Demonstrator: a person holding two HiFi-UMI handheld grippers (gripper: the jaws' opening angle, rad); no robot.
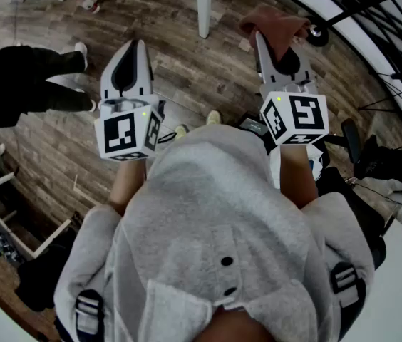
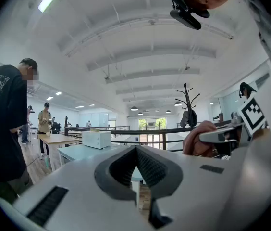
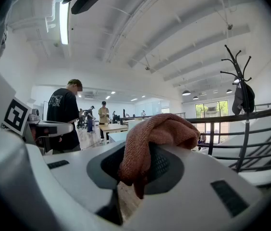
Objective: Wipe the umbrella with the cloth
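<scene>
Near the white, black-ribbed umbrella (image 1: 393, 13) at the right, the left tool (image 2: 136, 150) is closed on nothing, while the right tool (image 3: 135, 165) beside it pinches the rust-coloured cloth (image 3: 159, 129), which bunches over its jaw tips.

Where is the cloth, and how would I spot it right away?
Look down at the brown wooden floor, then find the right gripper, the white tool reaching forward on the right. The cloth is bunched at its tip, pinched between the jaws. It is the only soft, rusty-pink thing there; the left gripper beside it is shut on nothing.
</scene>
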